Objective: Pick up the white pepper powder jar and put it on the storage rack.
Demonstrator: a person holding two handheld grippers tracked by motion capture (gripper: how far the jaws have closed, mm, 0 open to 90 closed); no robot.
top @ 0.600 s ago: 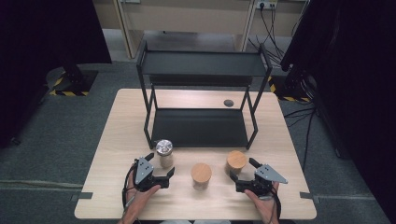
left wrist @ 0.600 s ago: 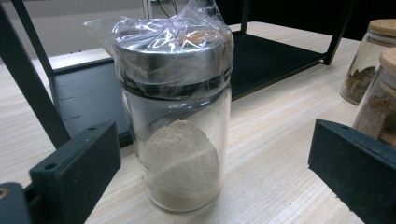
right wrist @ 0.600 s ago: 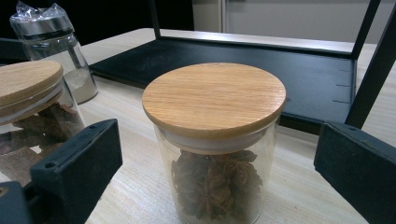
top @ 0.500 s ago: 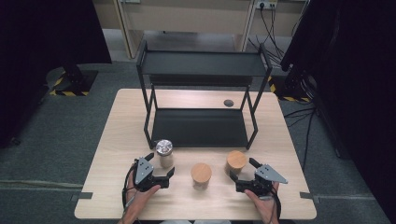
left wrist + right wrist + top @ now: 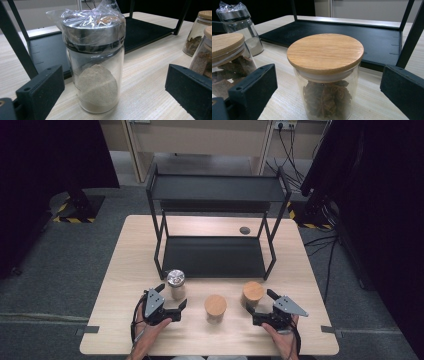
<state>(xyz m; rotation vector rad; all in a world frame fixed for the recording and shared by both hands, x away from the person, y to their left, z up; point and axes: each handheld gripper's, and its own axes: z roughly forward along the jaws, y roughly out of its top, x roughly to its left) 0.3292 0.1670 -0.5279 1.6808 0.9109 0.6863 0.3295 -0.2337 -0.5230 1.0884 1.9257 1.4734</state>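
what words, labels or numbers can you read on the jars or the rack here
None: no readable text.
Metal-lidded jar: plain glass, clear plastic wrapped over the lid, no label.
Wooden-lidded jar with star anise: bare lid, no label.
Middle jar: no label.
Black rack: no markings.

No text, label, brand, number or sign can be read on the jars, the rack, the table or anything else.
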